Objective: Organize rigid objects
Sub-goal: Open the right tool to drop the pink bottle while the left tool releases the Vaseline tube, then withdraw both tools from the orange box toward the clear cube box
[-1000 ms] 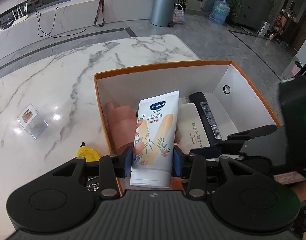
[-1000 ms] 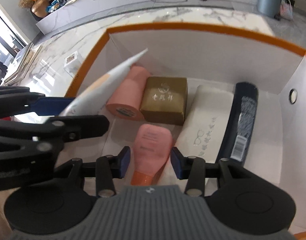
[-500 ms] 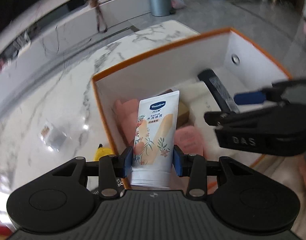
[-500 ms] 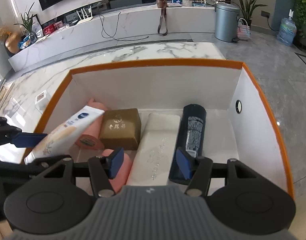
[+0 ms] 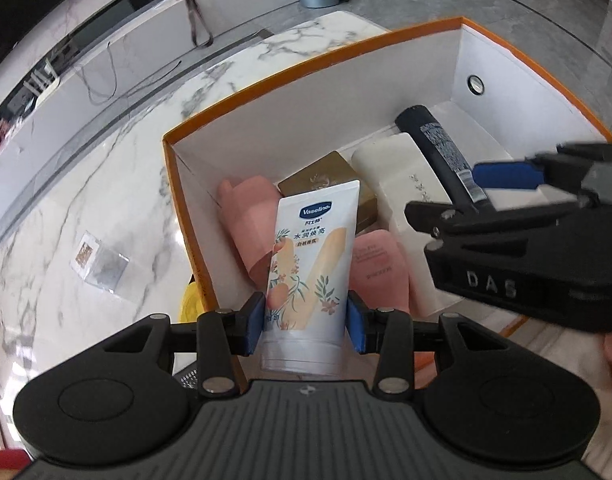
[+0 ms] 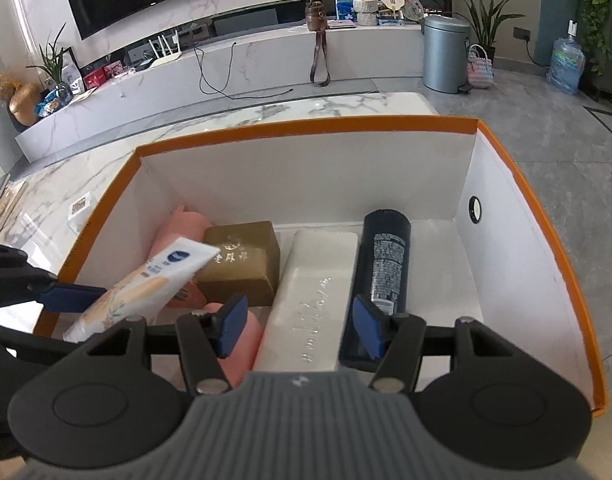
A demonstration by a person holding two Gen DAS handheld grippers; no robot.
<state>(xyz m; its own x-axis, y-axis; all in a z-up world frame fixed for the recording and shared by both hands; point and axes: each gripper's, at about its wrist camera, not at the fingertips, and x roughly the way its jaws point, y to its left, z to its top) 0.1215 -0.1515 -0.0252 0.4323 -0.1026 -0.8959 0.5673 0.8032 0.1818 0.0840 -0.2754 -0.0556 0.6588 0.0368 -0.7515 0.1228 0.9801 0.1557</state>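
Two tongs over the orange-rimmed box (image 6: 306,126): left tongs (image 5: 304,322) clamp the lotion tube (image 5: 310,264), right tongs (image 6: 299,326) gape empty.

**Surface finish findings**

Counter (image 5: 117,184): polished marble, glossy, grey-veined. Box (image 6: 306,168): matt white card walls with an orange rim. Lotion tube (image 5: 312,264): smooth plastic with a soft sheen. Black can (image 6: 384,256): satin finish. Gold box (image 6: 241,262): metallic paper. Left gripper (image 5: 306,322): matt black plastic with blue pads.
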